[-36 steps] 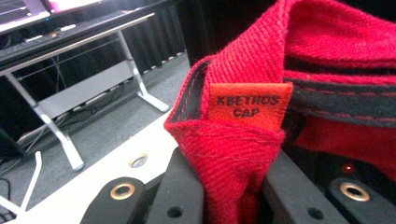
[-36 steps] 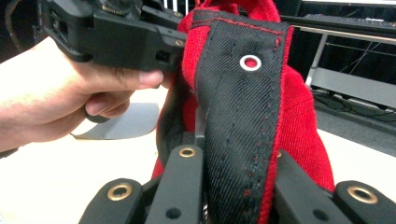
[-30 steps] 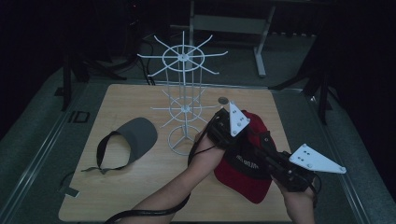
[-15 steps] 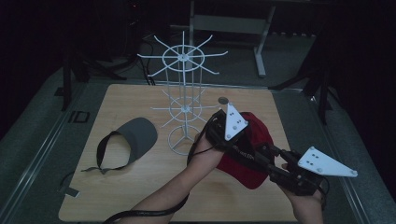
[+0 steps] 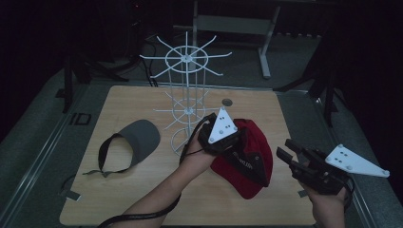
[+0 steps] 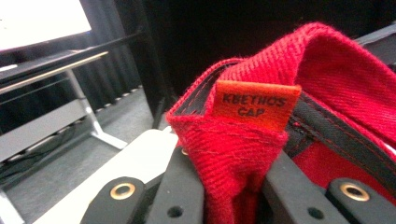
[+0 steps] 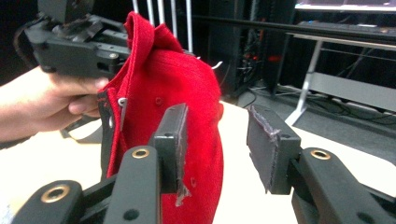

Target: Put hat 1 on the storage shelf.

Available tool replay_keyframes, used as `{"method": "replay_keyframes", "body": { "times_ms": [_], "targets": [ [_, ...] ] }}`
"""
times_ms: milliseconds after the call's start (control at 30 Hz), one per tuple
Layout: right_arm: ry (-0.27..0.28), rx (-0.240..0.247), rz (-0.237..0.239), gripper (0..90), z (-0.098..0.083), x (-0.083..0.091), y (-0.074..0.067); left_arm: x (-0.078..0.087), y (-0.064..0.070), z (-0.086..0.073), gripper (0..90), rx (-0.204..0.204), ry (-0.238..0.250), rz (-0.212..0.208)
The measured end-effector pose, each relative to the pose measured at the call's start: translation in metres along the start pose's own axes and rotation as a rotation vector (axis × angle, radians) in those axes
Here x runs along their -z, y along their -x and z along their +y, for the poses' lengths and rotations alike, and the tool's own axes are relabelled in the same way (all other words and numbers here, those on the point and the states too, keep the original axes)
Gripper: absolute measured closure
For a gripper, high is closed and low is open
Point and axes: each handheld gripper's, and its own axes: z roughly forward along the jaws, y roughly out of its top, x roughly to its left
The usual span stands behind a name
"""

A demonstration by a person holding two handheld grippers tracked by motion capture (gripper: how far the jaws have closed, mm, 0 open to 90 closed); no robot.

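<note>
My left gripper (image 5: 236,142) is clamped on the back edge of the red cap (image 5: 252,159), centre-right of the high view; in the left gripper view the fabric by the orange label (image 6: 257,103) is bunched between my jaws. The cap hangs off that grip, apparently just above the table (image 5: 142,204), though it's dim there.

My right gripper (image 5: 287,156), lower right of the high view, has let go: its jaws have just been opening and stand apart with nothing between them. In the right gripper view the cap (image 7: 177,116) sits left of centre behind my left pad, not pinched.

Step in hand, I judge: handover done, cap carried by the left alone, headed for the white wire rack (image 5: 187,102) at upper centre. The grey visor (image 5: 138,137) lies flat at middle left, untouched.

Next: lift the cap toward a free rack arm, keep the back strap open, and use the right gripper to steady the brim.
</note>
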Motion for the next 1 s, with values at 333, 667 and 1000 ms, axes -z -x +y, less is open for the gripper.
{"method": "replay_keyframes", "body": {
  "times_ms": [333,667,1000],
  "targets": [
    [-0.043,0.021,0.099,53.0,0.002,-0.024,-0.008,0.005,0.001,-0.002,88.6,-0.039,0.033,-0.204],
    [-0.06,0.061,0.13,60.8,0.004,-0.031,-0.017,0.005,0.004,0.001,88.5,-0.028,0.041,-0.229],
    [-0.068,0.081,0.135,88.2,0.005,-0.029,-0.021,0.004,0.005,-0.001,88.1,-0.031,0.039,-0.26]
  ]
}}
